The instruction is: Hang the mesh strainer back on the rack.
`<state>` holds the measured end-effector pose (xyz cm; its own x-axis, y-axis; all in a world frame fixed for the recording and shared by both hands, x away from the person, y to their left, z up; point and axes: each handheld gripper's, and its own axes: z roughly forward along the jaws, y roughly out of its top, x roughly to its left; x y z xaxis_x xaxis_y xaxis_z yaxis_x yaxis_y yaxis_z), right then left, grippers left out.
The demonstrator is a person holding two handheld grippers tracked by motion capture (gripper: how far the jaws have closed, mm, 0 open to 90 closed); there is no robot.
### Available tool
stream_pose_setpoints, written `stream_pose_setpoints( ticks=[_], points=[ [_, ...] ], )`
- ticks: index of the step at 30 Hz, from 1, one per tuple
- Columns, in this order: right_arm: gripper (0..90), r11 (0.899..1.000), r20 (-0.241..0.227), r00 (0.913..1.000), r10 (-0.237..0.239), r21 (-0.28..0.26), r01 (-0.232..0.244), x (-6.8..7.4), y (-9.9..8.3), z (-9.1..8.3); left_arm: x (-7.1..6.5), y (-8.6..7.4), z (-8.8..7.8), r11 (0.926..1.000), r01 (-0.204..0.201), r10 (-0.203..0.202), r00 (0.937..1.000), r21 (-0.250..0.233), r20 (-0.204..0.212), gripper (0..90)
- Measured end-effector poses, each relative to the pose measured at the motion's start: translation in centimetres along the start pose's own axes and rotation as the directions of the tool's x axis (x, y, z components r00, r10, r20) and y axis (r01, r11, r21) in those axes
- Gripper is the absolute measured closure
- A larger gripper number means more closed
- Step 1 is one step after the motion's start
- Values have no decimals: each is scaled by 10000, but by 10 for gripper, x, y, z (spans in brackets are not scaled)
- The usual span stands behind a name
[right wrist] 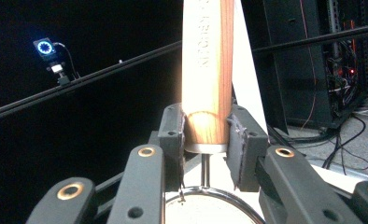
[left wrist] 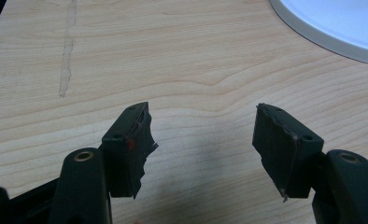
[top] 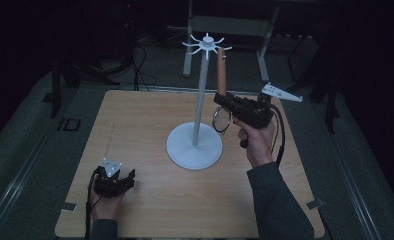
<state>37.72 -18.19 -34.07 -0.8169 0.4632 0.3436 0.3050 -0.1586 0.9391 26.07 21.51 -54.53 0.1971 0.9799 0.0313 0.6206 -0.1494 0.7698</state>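
Nearest the high camera: left gripper (top: pixel 116 176) resting low on the wooden table (top: pixel 150 210) at the front left corner, jaws spread wide, nothing between them; in the left gripper view the black pads (left wrist: pixel 130 140) hang over bare wood.

Right gripper (top: pixel 225 106) is up at mid-right, clamped on the wooden handle (right wrist: pixel 207 70) of a small wire-ring utensil, likely a strainer or magnifier, cannot tell which. Pads squeeze the handle at its lower end, just above the metal collar; the metal ring (top: pixel 221 120) hangs below the jaws. Handle stands near upright, its top close under the white hook arms (top: pixel 206 44) of the stand (top: pixel 195 145), right of the pole. Whether the handle's top already touches a hook, cannot tell.

Handling guess: light, rigid, wood gives decent friction, ring end thin and bendable, so the handle is the right place to hold. A low grip leaves the top free for hooking. A long handle above the jaws can pivot if bumped against the hook arm. The stand looks light with a wide round base, and could slide if pushed sideways.
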Motion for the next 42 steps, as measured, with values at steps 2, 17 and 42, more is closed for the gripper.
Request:
stream_pose_setpoints(
  ticks=[2, 17, 42],
  points=[
    [697, 10000, 21, 10000, 1, 37, -2, 0, 0, 2, 0, 0, 0, 10000, 6, -6, 10000, -14, -6, 375],
    [697, 9987, 255, 9995, -199, 483, 187, -1, -3, 11, 0, 0, 0, 10000, -4, 4, 10000, -16, -2, 375],
    [508, 9974, 1520, 9871, -500, 586, 415, -10, -13, -1, 0, 0, 0, 10000, 18, -18, 10000, -27, -16, 375]
  ],
)
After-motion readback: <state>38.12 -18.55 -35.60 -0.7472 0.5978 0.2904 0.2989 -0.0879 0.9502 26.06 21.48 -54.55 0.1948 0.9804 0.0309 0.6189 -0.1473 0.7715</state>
